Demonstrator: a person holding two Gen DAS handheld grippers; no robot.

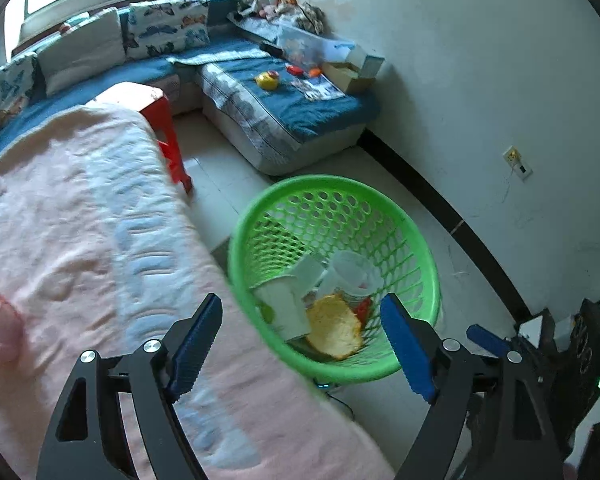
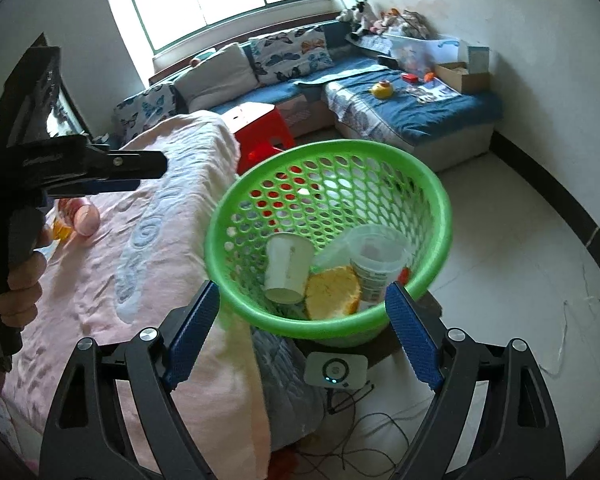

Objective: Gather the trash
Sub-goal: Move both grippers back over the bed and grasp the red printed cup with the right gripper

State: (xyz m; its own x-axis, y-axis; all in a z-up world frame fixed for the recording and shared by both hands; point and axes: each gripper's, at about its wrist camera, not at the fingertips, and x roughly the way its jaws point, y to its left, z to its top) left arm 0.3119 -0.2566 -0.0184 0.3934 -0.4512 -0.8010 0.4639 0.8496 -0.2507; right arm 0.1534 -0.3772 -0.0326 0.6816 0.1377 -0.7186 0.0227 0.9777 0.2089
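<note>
Green basket (image 2: pixel 440 208) holds a paper cup (image 2: pixel 288 264), plastic tub (image 2: pixel 376 264) and bread (image 2: pixel 332 292); both grippers gape wide, empty.

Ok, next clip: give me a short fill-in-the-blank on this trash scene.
1. The basket holding the trash is ___ in colour.
2. The paper cup lies ___ the basket.
3. Both tools, left and right, hold ___.
4. The stool beyond the pink blanket is ___.

Missing: green; inside; nothing; red
</note>
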